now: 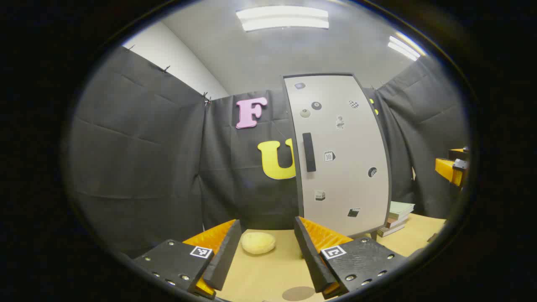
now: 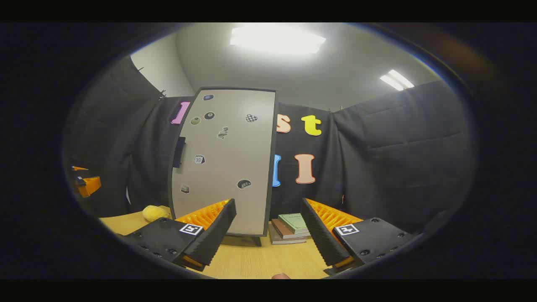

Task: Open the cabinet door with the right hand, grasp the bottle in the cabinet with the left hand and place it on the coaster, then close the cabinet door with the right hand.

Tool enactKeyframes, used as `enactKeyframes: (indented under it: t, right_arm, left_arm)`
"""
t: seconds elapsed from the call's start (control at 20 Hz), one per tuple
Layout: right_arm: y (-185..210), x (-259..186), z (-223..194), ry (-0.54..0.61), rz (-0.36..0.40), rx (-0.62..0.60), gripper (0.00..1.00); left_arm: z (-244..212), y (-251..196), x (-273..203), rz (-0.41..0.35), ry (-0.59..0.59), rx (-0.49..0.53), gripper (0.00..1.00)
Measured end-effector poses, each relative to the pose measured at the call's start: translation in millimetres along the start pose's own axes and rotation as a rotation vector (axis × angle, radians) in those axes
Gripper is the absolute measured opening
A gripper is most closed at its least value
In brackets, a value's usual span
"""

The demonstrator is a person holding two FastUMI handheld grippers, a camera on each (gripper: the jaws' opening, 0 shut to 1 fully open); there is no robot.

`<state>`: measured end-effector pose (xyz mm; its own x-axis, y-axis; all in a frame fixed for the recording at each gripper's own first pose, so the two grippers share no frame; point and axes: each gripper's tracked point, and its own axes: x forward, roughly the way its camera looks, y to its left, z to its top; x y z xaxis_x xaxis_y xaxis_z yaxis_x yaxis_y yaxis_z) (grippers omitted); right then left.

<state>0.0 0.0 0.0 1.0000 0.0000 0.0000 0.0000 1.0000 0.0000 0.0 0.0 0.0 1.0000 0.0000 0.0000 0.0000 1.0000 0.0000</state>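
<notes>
The cabinet [image 1: 344, 167] stands upright on the wooden table with its grey door shut, so its inside is hidden. A black vertical handle [image 1: 309, 152] sits near the door's left edge, and small stickers dot the door. A dark round coaster [image 1: 298, 293] lies on the table just before my left gripper [image 1: 267, 221], which is open with nothing between its fingers. In the right gripper view the cabinet door [image 2: 226, 159] and its handle [image 2: 179, 152] are ahead and to the left. My right gripper [image 2: 268, 202] is open and apart from the door.
A pale yellow lump [image 1: 258, 242] lies on the table [image 1: 260, 277] in front of the cabinet's left side. A stack of books [image 2: 293, 226] lies to the cabinet's right. The other gripper shows at the edge of each view [image 1: 451, 170] [image 2: 86, 184].
</notes>
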Motion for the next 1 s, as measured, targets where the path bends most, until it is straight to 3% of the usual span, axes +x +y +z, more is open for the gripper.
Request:
enactKeyframes:
  t: [0.7,1.0]
  right_arm:
    - [13.0,6.6,-3.9,0.044,0.003,0.023,0.99]
    - [48.7,30.8,16.4,0.047,0.049,0.037,0.98]
  left_arm:
    - [-7.5,29.5,1.8,0.049,0.007,0.016,0.78]
    - [-16.8,45.1,2.2,0.074,0.014,0.011,0.76]
